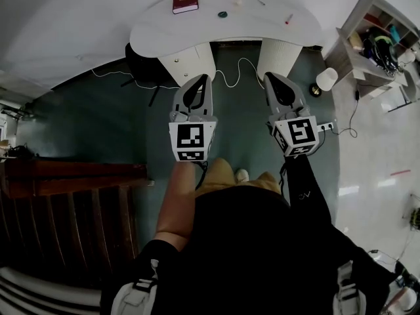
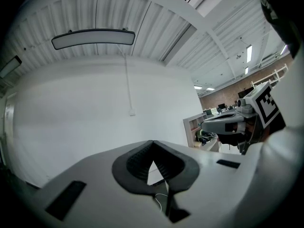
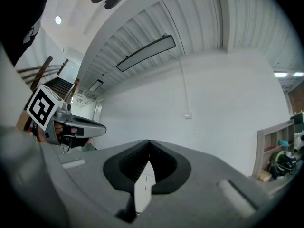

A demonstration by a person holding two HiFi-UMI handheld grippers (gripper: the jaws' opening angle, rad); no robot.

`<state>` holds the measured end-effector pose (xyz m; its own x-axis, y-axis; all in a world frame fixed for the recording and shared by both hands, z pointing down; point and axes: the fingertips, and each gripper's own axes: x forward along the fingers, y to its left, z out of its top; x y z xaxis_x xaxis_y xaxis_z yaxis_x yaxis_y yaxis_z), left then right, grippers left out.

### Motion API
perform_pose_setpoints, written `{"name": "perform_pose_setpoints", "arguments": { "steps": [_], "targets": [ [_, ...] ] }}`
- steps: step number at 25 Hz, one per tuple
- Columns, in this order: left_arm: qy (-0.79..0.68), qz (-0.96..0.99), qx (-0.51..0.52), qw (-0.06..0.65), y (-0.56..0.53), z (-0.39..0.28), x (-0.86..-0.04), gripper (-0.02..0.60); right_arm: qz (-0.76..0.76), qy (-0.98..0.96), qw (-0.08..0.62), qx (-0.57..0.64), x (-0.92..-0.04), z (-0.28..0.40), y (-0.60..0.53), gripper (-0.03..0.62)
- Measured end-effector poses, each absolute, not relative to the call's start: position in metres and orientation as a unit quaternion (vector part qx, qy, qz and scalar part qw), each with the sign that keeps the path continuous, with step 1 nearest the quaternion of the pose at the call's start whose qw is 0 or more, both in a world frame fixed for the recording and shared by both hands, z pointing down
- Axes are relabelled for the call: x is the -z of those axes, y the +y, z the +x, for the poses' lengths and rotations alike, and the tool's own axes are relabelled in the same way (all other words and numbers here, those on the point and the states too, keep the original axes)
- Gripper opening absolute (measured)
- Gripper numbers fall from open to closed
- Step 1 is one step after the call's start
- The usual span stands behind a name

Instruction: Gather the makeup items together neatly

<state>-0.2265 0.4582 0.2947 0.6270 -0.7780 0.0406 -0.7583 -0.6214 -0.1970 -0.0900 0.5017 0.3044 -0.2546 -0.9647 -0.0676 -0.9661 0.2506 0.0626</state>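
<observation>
Approach step; nothing gathered. Left gripper point(image 1: 204, 79) and right gripper point(image 1: 269, 77) both closed and empty, well short of the table point(image 1: 262, 26) at top centre. Next move likely: step closer, open the jaws.

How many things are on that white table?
5: dark red book at left, dark round piece, pale bit, thin stick, red stick at right. Tinier ones may be missed.

White curved surface point(image 1: 262, 26) far, dark green floor point(image 1: 98, 117), open shelving point(image 1: 348, 64) right, wooden stairs point(image 1: 72, 176) near left, long ceiling light point(image 2: 92, 38)
</observation>
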Motion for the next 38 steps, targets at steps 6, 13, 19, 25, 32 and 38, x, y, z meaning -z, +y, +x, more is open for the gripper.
{"name": "perform_pose_setpoints", "arguments": {
  "steps": [6, 13, 19, 25, 32, 38],
  "targets": [
    [0.429, -0.900, 0.062, 0.053, 0.433, -0.227, -0.306, 0.008, -0.614, 0.788, -0.003, -0.045, -0.311, -0.086, 0.479, 0.005],
    [0.410, -0.907, 0.078, 0.047, 0.370, -0.212, -0.326, 0.008, -0.631, 0.774, -0.015, -0.038, -0.324, -0.074, 0.420, 0.005],
    [0.392, -0.915, 0.080, 0.048, 0.283, -0.194, -0.324, 0.008, -0.644, 0.764, -0.020, -0.031, -0.319, -0.063, 0.338, 0.005],
    [0.373, -0.923, 0.080, 0.045, 0.195, -0.183, -0.315, 0.008, -0.660, 0.751, -0.027, -0.031, -0.314, -0.055, 0.255, 0.005],
    [0.353, -0.930, 0.079, 0.058, 0.115, -0.176, -0.303, 0.008, -0.673, 0.739, -0.012, -0.033, -0.304, -0.053, 0.179, 0.005],
    [0.335, -0.937, 0.081, 0.056, 0.068, -0.163, -0.307, 0.008, -0.686, 0.727, -0.013, -0.027, -0.310, -0.043, 0.138, 0.005]
  ]
}}
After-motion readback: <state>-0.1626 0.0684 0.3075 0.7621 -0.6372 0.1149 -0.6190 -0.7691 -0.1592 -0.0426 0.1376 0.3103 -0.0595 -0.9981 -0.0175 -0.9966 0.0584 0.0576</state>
